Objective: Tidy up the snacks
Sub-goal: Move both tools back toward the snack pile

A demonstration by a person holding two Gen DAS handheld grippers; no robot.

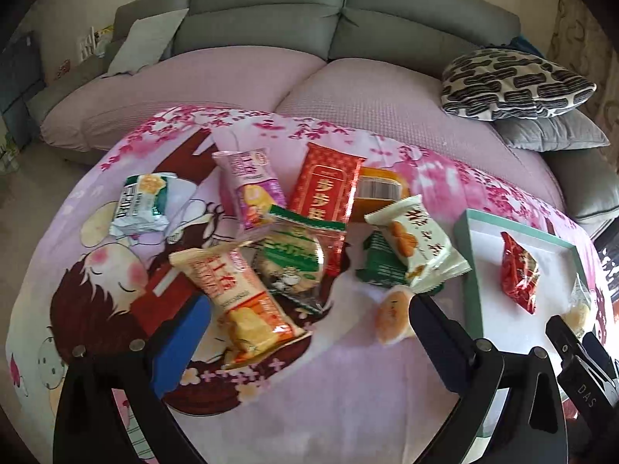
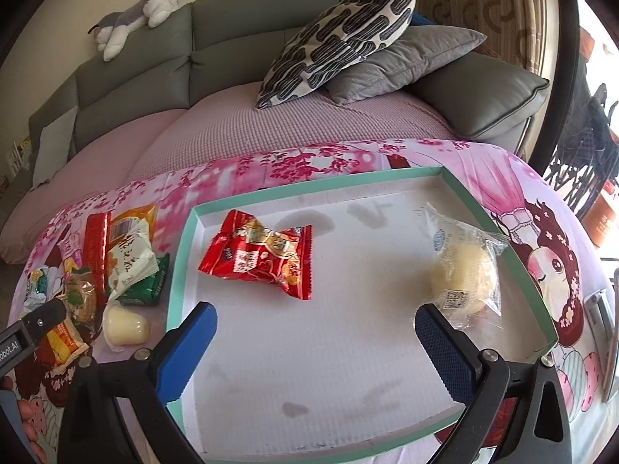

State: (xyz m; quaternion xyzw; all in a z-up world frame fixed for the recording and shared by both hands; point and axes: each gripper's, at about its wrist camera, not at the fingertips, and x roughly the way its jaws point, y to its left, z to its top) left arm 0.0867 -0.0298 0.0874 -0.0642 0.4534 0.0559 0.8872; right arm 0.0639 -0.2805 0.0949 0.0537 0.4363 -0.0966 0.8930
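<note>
A: So, progress? Tray point(image 2: 476, 208) holds two: red packet point(image 2: 259, 259), clear-wrapped bun point(image 2: 464, 274).
B: Pile point(image 1: 271, 239) remains left on tabletop point(image 1: 329, 386). Left claw point(image 1: 305, 305), right claw point(image 2: 315, 313) both spread, empty.

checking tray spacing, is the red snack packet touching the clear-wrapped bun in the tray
Apart. The right wrist view shows bare white tray floor between the red snack packet and the clear-wrapped bun inside the tray.

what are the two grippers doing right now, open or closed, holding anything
Left gripper: open, holding nothing, above the snack pile.
Right gripper: open, holding nothing, over the tray.
</note>
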